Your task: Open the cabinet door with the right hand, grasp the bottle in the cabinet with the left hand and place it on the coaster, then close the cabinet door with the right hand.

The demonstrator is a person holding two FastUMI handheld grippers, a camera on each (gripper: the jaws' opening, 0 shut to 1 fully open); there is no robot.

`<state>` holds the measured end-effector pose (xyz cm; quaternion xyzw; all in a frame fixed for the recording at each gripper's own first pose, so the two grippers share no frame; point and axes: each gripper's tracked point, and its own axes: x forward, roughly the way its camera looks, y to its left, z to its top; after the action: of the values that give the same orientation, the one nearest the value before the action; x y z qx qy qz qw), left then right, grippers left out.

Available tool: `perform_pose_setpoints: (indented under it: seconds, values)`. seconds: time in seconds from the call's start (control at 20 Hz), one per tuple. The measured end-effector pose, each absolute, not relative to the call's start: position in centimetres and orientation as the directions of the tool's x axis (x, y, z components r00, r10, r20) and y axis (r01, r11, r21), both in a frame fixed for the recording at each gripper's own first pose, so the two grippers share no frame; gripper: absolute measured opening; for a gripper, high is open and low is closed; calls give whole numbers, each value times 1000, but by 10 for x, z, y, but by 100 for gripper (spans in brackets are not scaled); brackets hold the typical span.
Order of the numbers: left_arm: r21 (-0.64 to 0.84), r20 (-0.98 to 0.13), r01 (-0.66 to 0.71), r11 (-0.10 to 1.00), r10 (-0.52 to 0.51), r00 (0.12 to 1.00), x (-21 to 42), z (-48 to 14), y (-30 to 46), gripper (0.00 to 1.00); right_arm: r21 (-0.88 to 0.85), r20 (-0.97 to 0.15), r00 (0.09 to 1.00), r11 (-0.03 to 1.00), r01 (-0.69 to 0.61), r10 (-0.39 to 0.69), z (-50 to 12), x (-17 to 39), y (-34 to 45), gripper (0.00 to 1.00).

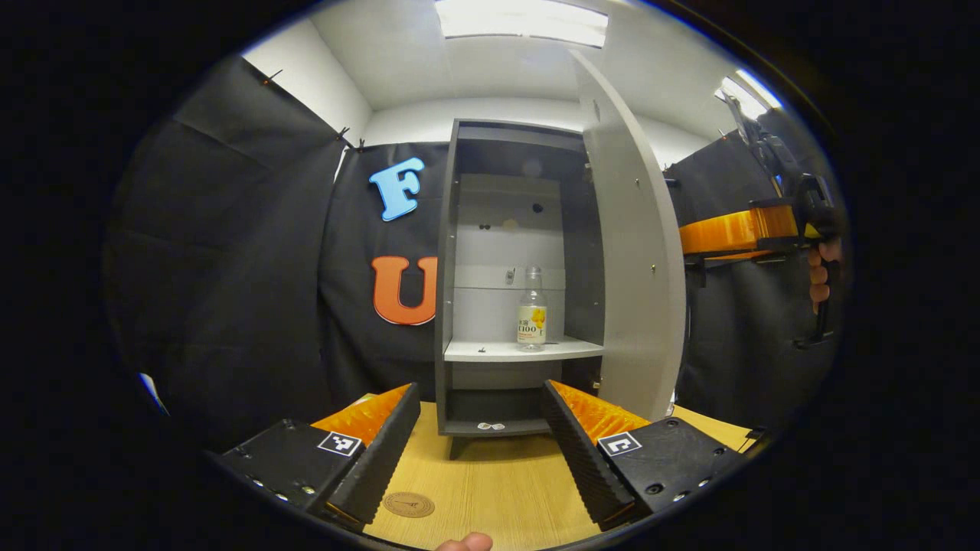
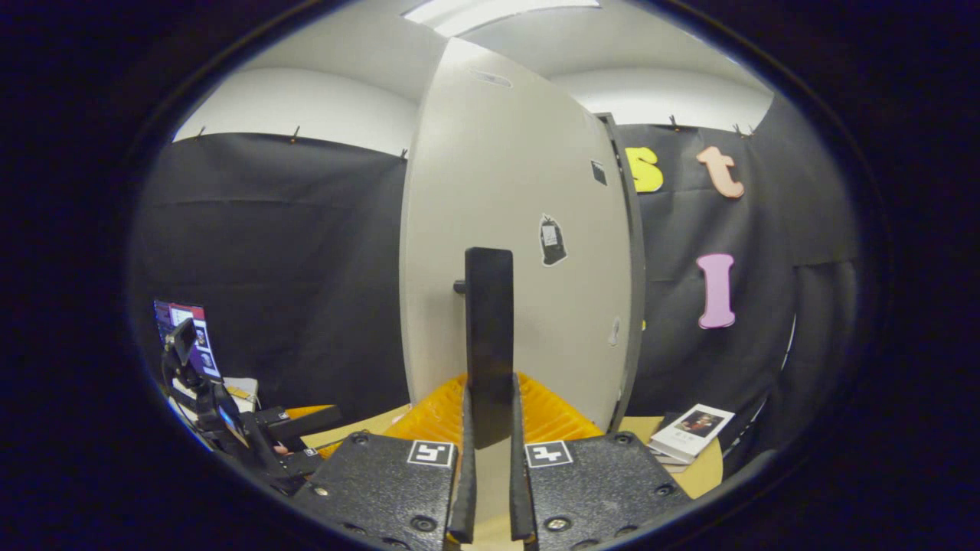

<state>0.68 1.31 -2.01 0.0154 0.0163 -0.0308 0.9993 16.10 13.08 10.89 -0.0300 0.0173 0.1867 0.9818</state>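
Door open, bottle on shelf

Right gripper (image 2: pixel 488 490) fingers pinched on dark door handle (image 2: pixel 489 344) of cabinet door (image 2: pixel 521 229); door swung wide open; booklet (image 2: pixel 691 432) on table at right. Left gripper (image 1: pixel 482 451) spread wide, nothing between fingers, low over wooden table (image 1: pixel 490 490); round coaster (image 1: pixel 409 504) just beside left finger; open cabinet (image 1: pixel 509 275) ahead; bottle (image 1: pixel 532 308) upright on middle shelf (image 1: pixel 498 351), well apart from gripper.
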Motion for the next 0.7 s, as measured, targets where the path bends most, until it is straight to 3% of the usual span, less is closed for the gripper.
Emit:
perform_pose_setpoints:
  seconds: [0.45, 0.7]
  values:
    - [34, -47, 137, 990, -135, 990, 5, -28, -12, 96, -53, -12, 986, 984, -169, 169, 113, 157, 75, 15]
    - [32, -50, 141, 989, -140, 989, 2, -30, -13, 96, 23, 2, 989, 989, -145, 145, 113, 155, 61, 9]
